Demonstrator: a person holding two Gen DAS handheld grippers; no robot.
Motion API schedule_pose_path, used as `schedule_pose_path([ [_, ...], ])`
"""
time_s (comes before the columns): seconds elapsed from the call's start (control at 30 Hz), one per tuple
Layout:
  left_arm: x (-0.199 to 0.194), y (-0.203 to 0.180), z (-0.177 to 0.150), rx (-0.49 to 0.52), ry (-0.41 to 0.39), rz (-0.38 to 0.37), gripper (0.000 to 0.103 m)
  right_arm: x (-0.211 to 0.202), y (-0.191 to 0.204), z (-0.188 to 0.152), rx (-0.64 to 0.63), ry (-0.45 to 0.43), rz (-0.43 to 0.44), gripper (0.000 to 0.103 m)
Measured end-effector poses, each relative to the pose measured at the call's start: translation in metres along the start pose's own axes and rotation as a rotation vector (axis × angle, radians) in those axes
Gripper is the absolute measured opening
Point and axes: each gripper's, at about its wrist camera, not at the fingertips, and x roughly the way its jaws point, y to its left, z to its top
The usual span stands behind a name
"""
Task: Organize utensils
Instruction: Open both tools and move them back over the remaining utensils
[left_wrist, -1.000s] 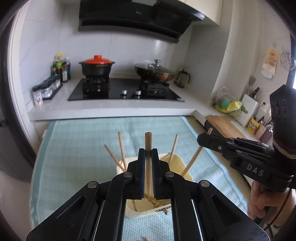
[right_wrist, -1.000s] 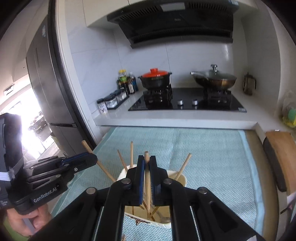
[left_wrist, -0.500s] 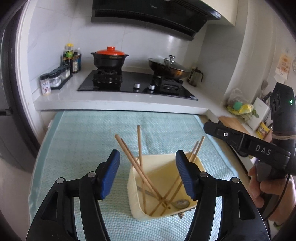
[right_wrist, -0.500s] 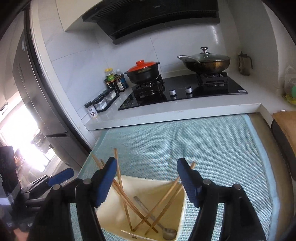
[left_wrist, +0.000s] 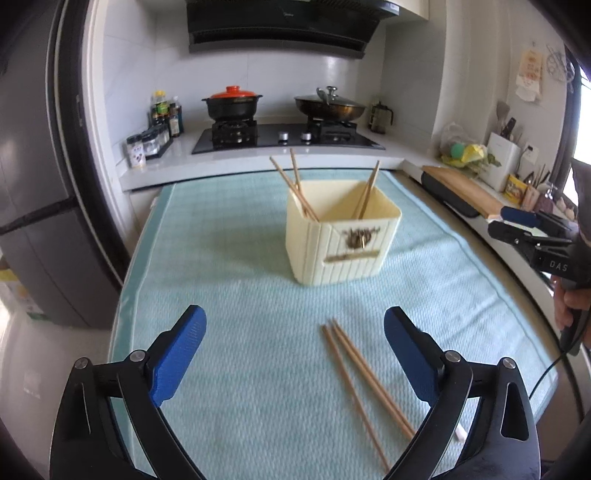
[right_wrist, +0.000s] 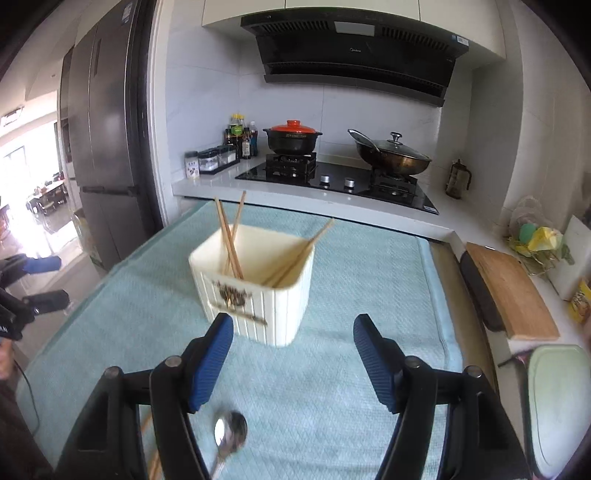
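Cream holder (left_wrist: 341, 242) is now standing well ahead on the teal mat (left_wrist: 229, 369); I am noting both grippers have released chopsticks into it. Left gripper (left_wrist: 294, 354) is opening, empty; right gripper (right_wrist: 293, 363) gapes empty. Four chopsticks inside, three loose chopsticks (left_wrist: 364, 380), one spoon (right_wrist: 229, 432), possibly another hidden.

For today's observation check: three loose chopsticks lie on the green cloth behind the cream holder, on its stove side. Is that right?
Not quite. The three loose chopsticks do lie on the green cloth, but in front of the cream holder, on the camera side, as the left wrist view shows.
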Motion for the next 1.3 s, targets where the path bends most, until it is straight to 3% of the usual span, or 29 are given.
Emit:
schedule_pose_path([
  [0.23, -0.010, -0.015, -0.093, -0.123, 0.035, -0.012, 0.098, -0.047, 0.011, -0.109, 0.095, 0.034, -0.065, 0.070],
  [0.47, 0.000, -0.009, -0.141, -0.165, 0.037, 0.084, 0.098, -0.057, 0.021, -0.178, 0.141, 0.087, -0.144, 0.070],
  [0.67, 0.005, 0.007, -0.155, -0.215, 0.055, 0.128, 0.098, -0.059, 0.012, -0.194, 0.229, 0.076, -0.150, 0.070],
  [0.83, 0.001, 0.006, -0.160, -0.187, 0.028, 0.174, 0.098, -0.053, 0.020, -0.189, 0.221, 0.070, -0.141, 0.070],
  [1.07, 0.005, 0.004, -0.158, -0.211, 0.072, 0.084, 0.098, -0.056, 0.030, -0.184, 0.204, 0.030, -0.147, 0.070],
  [1.3, 0.008, -0.002, -0.151, -0.201, 0.074, 0.055, 0.098, -0.045, 0.032, -0.186, 0.195, 0.065, -0.109, 0.070],
])
